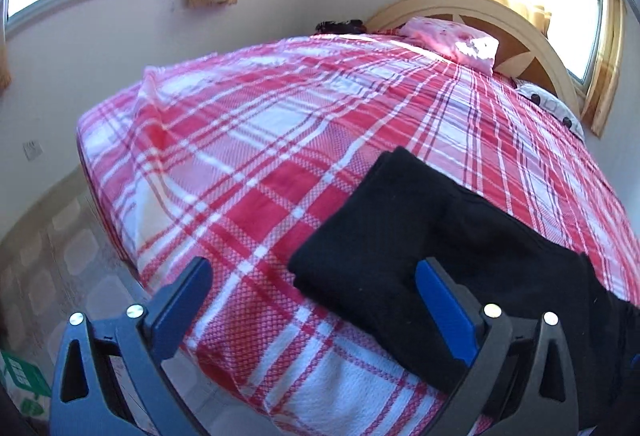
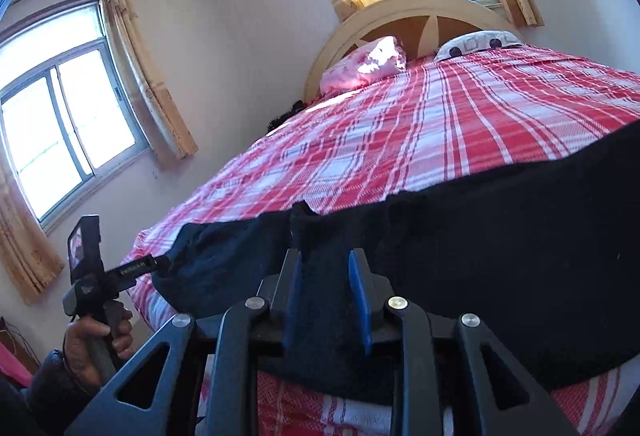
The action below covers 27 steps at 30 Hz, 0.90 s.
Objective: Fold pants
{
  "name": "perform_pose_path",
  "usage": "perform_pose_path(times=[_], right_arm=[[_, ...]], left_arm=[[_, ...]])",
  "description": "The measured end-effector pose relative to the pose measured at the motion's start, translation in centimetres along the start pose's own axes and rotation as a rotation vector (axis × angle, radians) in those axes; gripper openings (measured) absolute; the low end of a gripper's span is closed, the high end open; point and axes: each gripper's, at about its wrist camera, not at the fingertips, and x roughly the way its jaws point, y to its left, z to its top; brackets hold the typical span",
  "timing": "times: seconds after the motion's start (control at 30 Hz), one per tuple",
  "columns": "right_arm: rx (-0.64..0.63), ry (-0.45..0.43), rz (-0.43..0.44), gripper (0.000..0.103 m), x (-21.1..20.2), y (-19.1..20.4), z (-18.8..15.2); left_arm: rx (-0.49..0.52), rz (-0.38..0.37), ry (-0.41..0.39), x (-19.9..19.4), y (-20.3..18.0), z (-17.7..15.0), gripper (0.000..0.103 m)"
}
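Observation:
Black pants point(image 1: 400, 236) lie folded near the front edge of a bed with a red and white plaid cover point(image 1: 260, 139). My left gripper point(image 1: 316, 276) is open, its jaws wide apart; the folded left end of the pants lies between them, the right fingertip point(image 1: 430, 276) over the cloth. In the right wrist view the pants point(image 2: 500, 220) stretch across the bed edge. My right gripper point(image 2: 326, 264) has its jaws narrowed around a raised fold of the pants. The left gripper point(image 2: 158, 262) shows at the left, touching the pants' end.
A wooden headboard point(image 1: 500, 15), a pink pillow point(image 1: 452, 39) and a white dotted pillow point(image 1: 552, 105) are at the far end. Windows with yellow curtains point(image 2: 148, 75) line the walls. Tiled floor point(image 1: 52, 236) lies left of the bed. A green-printed item point(image 1: 20, 380) sits on the floor.

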Motion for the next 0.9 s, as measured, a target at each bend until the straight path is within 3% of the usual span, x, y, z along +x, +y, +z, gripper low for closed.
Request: perform_pose_path(times=[0.3, 0.37, 0.47, 0.6, 0.7, 0.77, 0.8, 0.87, 0.9], right_arm=[[-0.003, -0.002, -0.023, 0.027, -0.3, 0.0, -0.1], [0.010, -0.016, -0.034, 0.027, -0.7, -0.4, 0.2], [0.021, -0.010, -0.037, 0.027, -0.9, -0.8, 0.1], [0.016, 0.031, -0.009, 0.027, -0.2, -0.5, -0.2], [0.004, 0.058, 0.048, 0.027, 0.5, 0.2, 0.2], [0.029, 0.073, 0.110, 0.029, 1.2, 0.4, 1.5], [0.044, 0.076, 0.139, 0.034, 1.8, 0.5, 2.6], [0.041, 0.090, 0.169, 0.073, 3.3, 0.7, 4.1], [0.025, 0.096, 0.164, 0.075, 4.5, 1.0, 4.9]], left_arm=[[0.055, 0.029, 0.017, 0.5, -0.9, -0.7, 0.103], [0.079, 0.078, -0.039, -0.6, -1.3, -0.3, 0.103], [0.155, 0.040, -0.132, -2.9, -3.0, 0.6, 0.103], [0.334, -0.005, -0.222, -3.9, -7.3, 1.3, 0.103], [0.368, 0.011, -0.211, -2.6, -9.0, 1.8, 0.103], [0.334, 0.032, -0.150, -0.9, -9.1, 1.9, 0.103], [0.323, 0.039, -0.121, -0.2, -9.0, 1.7, 0.103], [0.310, 0.112, -0.053, 1.7, -8.4, 1.0, 0.103], [0.298, 0.123, -0.032, 2.3, -7.8, 0.5, 0.103]])
